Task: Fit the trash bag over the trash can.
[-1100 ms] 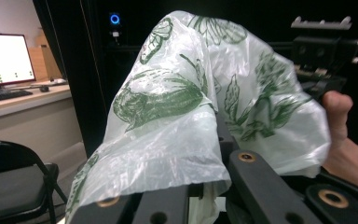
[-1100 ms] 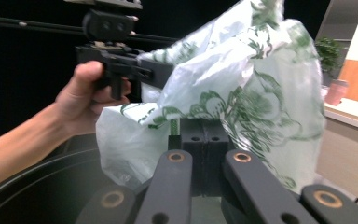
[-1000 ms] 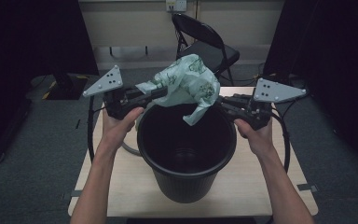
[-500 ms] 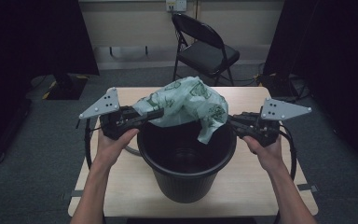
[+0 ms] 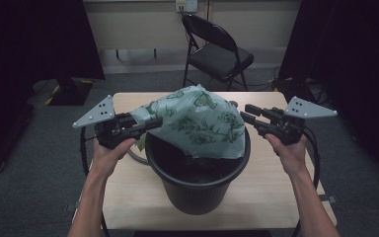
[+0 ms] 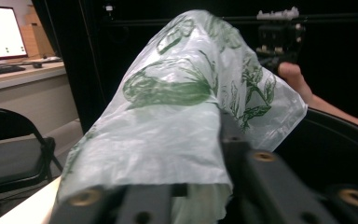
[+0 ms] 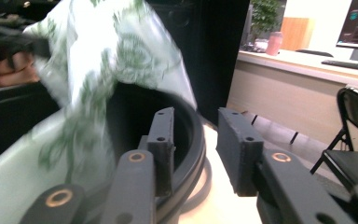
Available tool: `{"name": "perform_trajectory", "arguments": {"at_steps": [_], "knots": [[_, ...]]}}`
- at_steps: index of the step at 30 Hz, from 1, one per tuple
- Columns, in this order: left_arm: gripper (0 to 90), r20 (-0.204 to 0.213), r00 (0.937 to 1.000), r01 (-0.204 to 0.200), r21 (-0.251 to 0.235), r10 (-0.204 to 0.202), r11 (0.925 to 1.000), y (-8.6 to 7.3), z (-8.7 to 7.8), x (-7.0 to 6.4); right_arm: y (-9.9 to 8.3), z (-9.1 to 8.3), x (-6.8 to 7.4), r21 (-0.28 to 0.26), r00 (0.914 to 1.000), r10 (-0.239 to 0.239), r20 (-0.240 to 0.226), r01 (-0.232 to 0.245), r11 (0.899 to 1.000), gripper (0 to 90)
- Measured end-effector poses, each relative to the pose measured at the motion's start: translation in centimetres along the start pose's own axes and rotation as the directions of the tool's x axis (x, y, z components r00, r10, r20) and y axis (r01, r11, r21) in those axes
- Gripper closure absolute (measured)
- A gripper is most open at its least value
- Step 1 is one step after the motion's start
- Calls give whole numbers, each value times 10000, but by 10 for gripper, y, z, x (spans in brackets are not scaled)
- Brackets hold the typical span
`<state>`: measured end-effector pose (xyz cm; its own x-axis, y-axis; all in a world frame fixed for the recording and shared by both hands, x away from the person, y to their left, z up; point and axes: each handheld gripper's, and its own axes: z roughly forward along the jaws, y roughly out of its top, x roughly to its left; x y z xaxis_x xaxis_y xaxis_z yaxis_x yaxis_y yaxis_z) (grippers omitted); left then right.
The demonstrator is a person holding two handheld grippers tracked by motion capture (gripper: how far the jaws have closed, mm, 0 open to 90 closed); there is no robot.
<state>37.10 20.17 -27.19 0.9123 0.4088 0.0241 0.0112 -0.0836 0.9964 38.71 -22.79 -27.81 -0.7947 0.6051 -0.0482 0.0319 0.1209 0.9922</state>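
High view: a person at a pale wooden worktop (image 5: 276, 173) spreads a green-printed plastic bag (image 5: 197, 121) over a black bucket (image 5: 197, 182), a gripper in each hand.

The bucket stands at the middle of the worktop, its mouth partly roofed by the bag, which billows in a dome from the left rim across to the far right rim; the near part of the opening is uncovered and dark. A black folding chair (image 5: 217, 52) stands on the floor beyond.

The left gripper (image 5: 150, 124), at the bucket's left side, has its jaws closed on the bag's left edge; in the left gripper view the film (image 6: 168, 130) is bunched between and over the jaws and runs away from them toward the far hand.

The right gripper (image 5: 245, 114) hangs just off the bucket's right rim, jaws standing apart and holding nothing. In the right gripper view the bucket's rim (image 7: 193, 135) curves beside the left of the two jaws, and the bag's loose edge (image 7: 121, 60) lies up and to the left of them, close but not between them.

By these pictures the bag's long axis runs left to right across the bucket, pinned at one end only. The free right edge lies nearest the right gripper, just inward of its jaws, so any next grasp would probably fall to that hand.
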Motion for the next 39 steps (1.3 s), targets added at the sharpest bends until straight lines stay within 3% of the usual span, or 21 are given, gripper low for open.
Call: {"name": "perform_trajectory", "arguments": {"at_steps": [5,10,12,15,17,18,21,24,26,31,36,39], "knots": [[684,-52,9999,110,-205,-111,9997,3,3,1,25,12,-2,-609,9998,19,185,-7,9981,612],[848,156,9998,114,-86,-112,9999,5,12,6,43,26,7,-1024,9978,52,-667,-121,9947,581],[852,228,9996,165,-103,-162,9998,5,16,9,46,31,12,-969,9945,19,-1049,-121,9952,540],[833,318,9993,191,-71,-189,9998,7,21,9,43,42,18,-162,9891,-116,-1467,94,9998,513],[740,130,9996,234,-37,-234,9997,7,21,8,40,45,19,295,9864,-222,-1629,273,9992,562],[707,35,9997,229,-12,-229,9997,7,20,8,39,45,20,405,9839,-309,-1761,386,9984,684],[576,-91,9997,217,-44,-217,9998,8,13,5,35,43,18,629,9792,-379,-1991,514,9967,900],[509,-358,9990,259,-280,-269,9993,10,3,6,30,40,13,762,9843,-305,-1738,444,9961,900],[510,-488,9983,307,-375,-325,9988,10,-2,9,27,37,11,712,9869,-193,-1599,310,9970,900],[838,-87,9988,473,-519,-478,9975,7,6,14,32,40,12,533,9884,-185,-1510,268,9982,552],[868,528,9985,165,5,-165,9999,11,29,7,37,49,16,696,9881,-331,-1503,440,9966,505],[732,398,9992,-55,266,45,9996,14,29,0,36,49,15,695,9877,-265,-1539,375,9969,518]]}}
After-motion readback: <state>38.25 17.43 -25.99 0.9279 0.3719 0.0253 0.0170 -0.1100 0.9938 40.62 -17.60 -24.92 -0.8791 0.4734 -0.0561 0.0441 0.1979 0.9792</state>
